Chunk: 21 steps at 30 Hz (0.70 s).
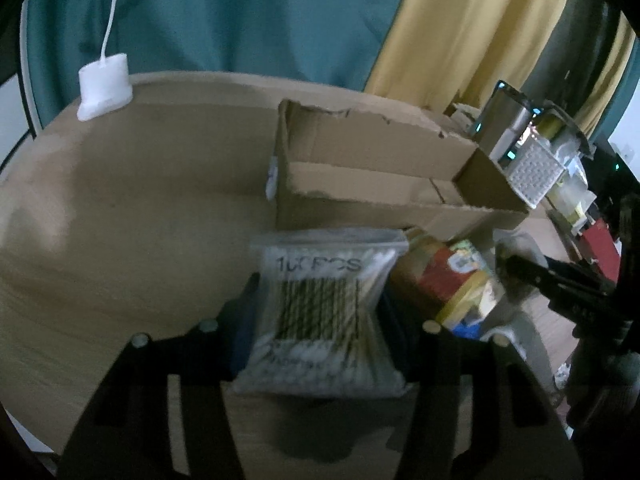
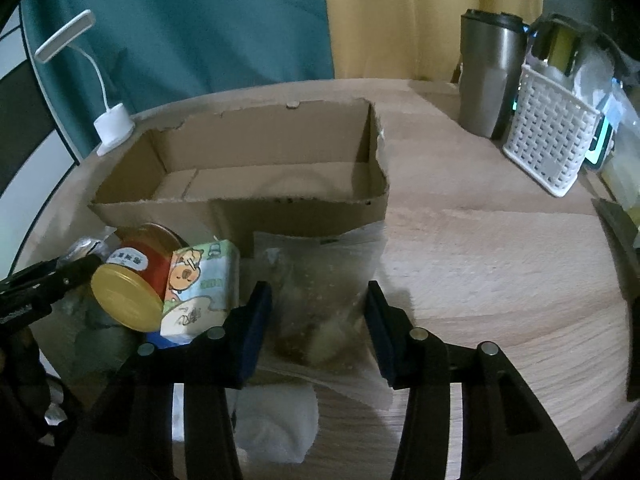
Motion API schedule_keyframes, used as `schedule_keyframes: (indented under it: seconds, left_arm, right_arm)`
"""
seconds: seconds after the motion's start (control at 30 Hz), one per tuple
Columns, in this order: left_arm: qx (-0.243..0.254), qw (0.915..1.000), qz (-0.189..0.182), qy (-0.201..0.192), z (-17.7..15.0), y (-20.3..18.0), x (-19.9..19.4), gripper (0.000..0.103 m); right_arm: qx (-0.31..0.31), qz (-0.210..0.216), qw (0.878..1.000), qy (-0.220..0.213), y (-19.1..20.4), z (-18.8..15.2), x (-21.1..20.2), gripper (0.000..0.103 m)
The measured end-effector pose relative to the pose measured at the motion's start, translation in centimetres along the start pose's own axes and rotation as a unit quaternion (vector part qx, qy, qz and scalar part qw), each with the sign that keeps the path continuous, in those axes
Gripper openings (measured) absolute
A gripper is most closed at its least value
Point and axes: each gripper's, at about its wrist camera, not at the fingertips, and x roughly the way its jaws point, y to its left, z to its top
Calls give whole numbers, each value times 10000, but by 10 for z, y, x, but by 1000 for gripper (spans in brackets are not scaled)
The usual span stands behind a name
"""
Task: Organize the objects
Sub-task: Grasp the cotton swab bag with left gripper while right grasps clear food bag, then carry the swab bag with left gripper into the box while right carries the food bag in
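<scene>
The left gripper (image 1: 320,312) is clenched on a clear bag of cotton swabs (image 1: 326,316), printed "PCS" across its top; the bag bulges above and below the pinch and is held over the wooden table (image 1: 120,220), just in front of the open cardboard box (image 1: 384,176). Only this left wrist view shows the swabs. Beside them on the right lies a red-labelled jar with a gold lid (image 1: 448,280) on its side.

The right wrist view shows what the other hides: the right gripper (image 2: 318,320) stands spread, its blue-padded fingers (image 2: 256,328) on either side of a clear zip bag with brownish contents (image 2: 320,304) that lies flat on the table just before the box, without clearly pressing it. The same jar (image 2: 132,280) lies to the left, touching a cartoon-printed tissue pack (image 2: 200,288). A white crumpled tissue (image 2: 276,424) lies under the gripper.

From here the box interior is seen bare. Beyond it stands a small white desk lamp (image 2: 108,120); only its base (image 1: 105,86) shows in the left wrist view. At the far right, well apart from the box, are a steel tumbler (image 2: 488,76) and a white lattice basket (image 2: 552,132).
</scene>
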Motion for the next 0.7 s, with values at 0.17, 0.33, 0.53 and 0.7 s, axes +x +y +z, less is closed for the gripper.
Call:
schedule_keyframes:
  seconds: [0.17,0.33,0.53,0.7]
  left_arm:
    - [25,9999,-14,-144,7,-5,-12,56]
    - [112,9995,-34,-301,15,-14,-22,55]
    - [192,9988,-97,-444,23,-24,-29,55]
    - [245,9980,-146,-560,32,-30,-37,55]
  right_arm:
    - [-97,62,9998,-162,2,6,-11,48]
    - [-207,95,9993,-305,5,11,-22,47]
    - [-235,138,9986,-458,3,16,-32,46]
    - [-260,151,9981,-539,0,22,-36,46]
